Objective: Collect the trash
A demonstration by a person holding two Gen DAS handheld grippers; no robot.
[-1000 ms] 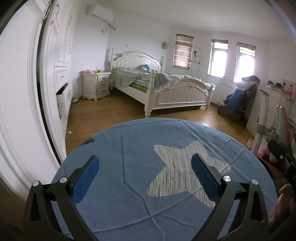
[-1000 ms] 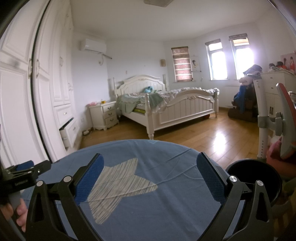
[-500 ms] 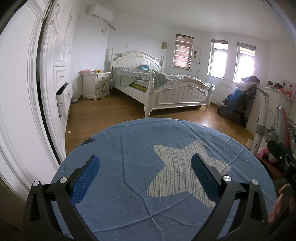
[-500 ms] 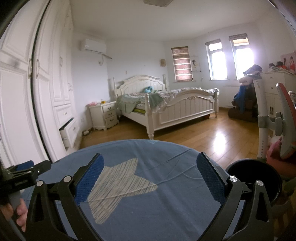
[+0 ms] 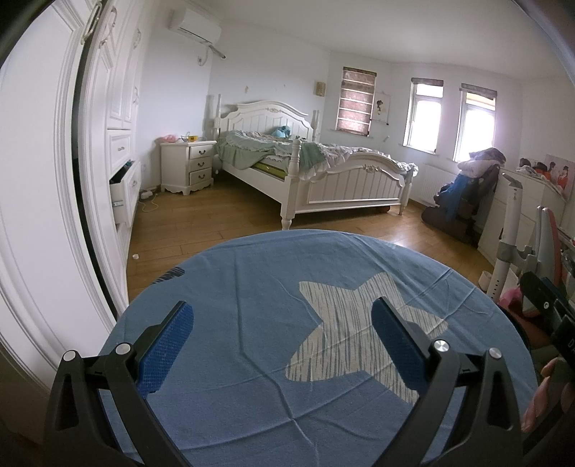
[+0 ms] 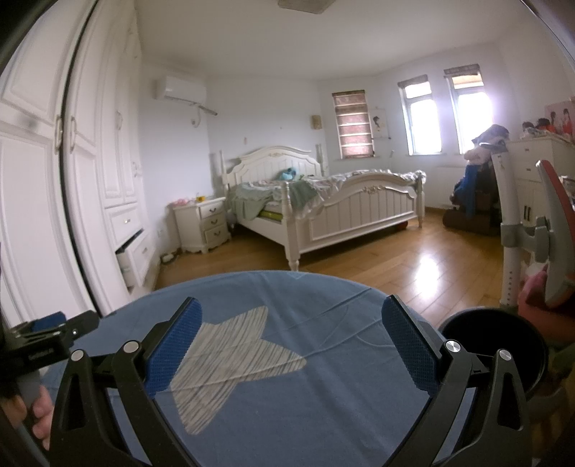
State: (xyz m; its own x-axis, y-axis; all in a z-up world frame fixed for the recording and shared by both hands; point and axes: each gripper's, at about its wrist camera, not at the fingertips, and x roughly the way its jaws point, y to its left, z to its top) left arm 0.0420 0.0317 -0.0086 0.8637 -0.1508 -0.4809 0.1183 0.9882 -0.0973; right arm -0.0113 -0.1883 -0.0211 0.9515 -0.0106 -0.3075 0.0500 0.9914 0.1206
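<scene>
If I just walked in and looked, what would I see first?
First you'd see the round table close in front, with a blue cloth and a big pale star on it. Both grippers, left gripper and right gripper, hover over it with jaws wide open and nothing in them. Behind stands a white bed with rumpled green covers, and a black bin sits by the table's right edge.

We count one bed (image 5: 323, 172), one nightstand (image 5: 187, 167), one air conditioner (image 5: 196, 25), three windows (image 5: 355, 100) and one black bin (image 6: 492, 345).
</scene>
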